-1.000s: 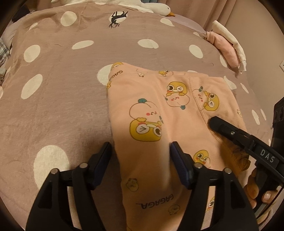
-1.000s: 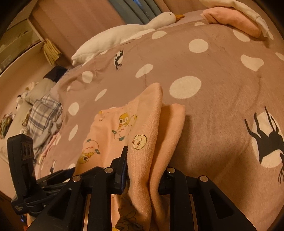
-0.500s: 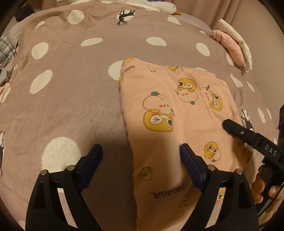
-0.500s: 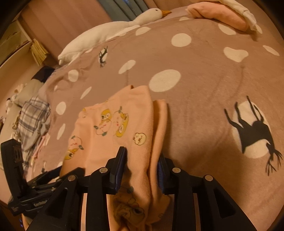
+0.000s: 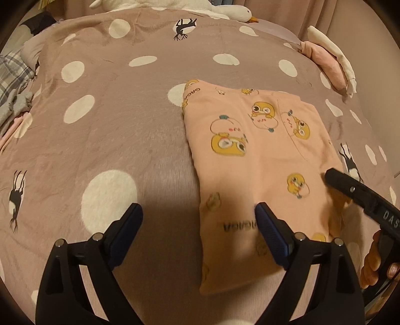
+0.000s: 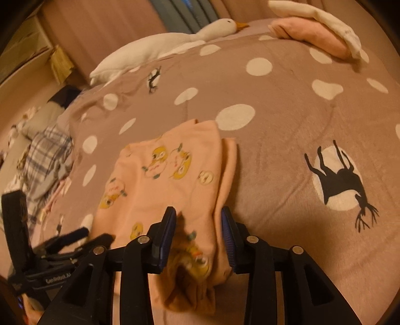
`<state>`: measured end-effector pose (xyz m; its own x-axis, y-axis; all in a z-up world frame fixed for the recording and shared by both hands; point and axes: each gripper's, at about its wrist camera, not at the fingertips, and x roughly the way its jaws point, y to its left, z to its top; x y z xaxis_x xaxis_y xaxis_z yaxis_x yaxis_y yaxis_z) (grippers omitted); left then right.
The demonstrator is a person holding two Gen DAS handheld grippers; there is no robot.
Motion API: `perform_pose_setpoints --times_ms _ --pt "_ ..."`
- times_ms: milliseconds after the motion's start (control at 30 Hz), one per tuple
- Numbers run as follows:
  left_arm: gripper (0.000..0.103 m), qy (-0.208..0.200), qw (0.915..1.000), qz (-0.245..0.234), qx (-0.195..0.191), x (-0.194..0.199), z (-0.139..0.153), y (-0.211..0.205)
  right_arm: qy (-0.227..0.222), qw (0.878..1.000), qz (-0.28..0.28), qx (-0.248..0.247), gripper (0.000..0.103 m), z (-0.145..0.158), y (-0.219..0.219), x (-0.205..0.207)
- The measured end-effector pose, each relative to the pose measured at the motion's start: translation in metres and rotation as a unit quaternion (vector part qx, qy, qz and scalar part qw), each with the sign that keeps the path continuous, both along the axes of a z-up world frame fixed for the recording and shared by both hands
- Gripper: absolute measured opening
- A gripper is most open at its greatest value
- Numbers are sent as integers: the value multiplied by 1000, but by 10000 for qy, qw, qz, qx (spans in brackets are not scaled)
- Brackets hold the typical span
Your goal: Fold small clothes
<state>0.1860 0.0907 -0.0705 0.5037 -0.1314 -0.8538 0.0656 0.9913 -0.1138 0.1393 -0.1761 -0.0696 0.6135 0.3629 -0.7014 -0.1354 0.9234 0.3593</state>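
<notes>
— What are you looking at right now?

— I am looking at one peach-pink garment (image 5: pixel 252 160), folded into a long flat panel and lying on the spotted bedspread (image 5: pixel 112 130). It is printed all over with yellow cartoon ducks and round pale characters, with dark lettering near the end closest to me. From my right side I am seeing two layers along its far edge, one lying on the other, and the near end is bunching into loose folds.

— And your jaws?

— My left gripper (image 5: pixel 197 225) is standing wide apart, its jaws having just been opening. One pad is hanging over bare bedspread, the other over the garment's near part, and neither is pressing cloth. My right gripper (image 6: pixel 198 225) has just been opening too; the garment's edge is lying in the gap between the blue pads, which are no longer pinching it.

— How many of each thing?

— I am counting one printed garment, two grippers, and one white plush goose (image 6: pixel 175 40) at the head of the bed. At the far corner there is a pink folded piece (image 6: pixel 312 35) with a cream one (image 6: pixel 332 20) on top, so two there. A heap of plaid cloth (image 6: pixel 47 155) is lying at the bedspread's left edge. I am seeing part of one hand (image 5: pixel 375 265), wrapped on the right handle.
</notes>
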Motion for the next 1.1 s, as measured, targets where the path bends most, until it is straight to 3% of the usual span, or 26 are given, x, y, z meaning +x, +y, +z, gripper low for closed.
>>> perform_pose_setpoints --times_ms 200,467,567,633,700,867,1100 --pt "93 227 9997 69 -1 -13 -11 1 169 9980 -7 -609 48 -10 4 -7" --pt "93 256 9995 131 -97 -49 2 -1 183 9979 -61 -615 52 2 1 -40" --pt "94 214 9996 163 -48 -63 10 -3 149 9979 -33 -626 65 8 3 -55" --pt "94 146 9997 214 0 -71 18 -4 65 9982 9 -603 67 14 6 -66" --pt "103 60 9997 236 -8 -79 26 -3 -27 9978 77 -661 68 21 9 -76" --pt "102 -32 9998 127 -131 -102 47 -6 -308 9957 273 -835 84 39 18 -100" --pt "102 -224 9996 154 -20 -125 75 -9 -864 9911 285 -972 102 66 29 -130"
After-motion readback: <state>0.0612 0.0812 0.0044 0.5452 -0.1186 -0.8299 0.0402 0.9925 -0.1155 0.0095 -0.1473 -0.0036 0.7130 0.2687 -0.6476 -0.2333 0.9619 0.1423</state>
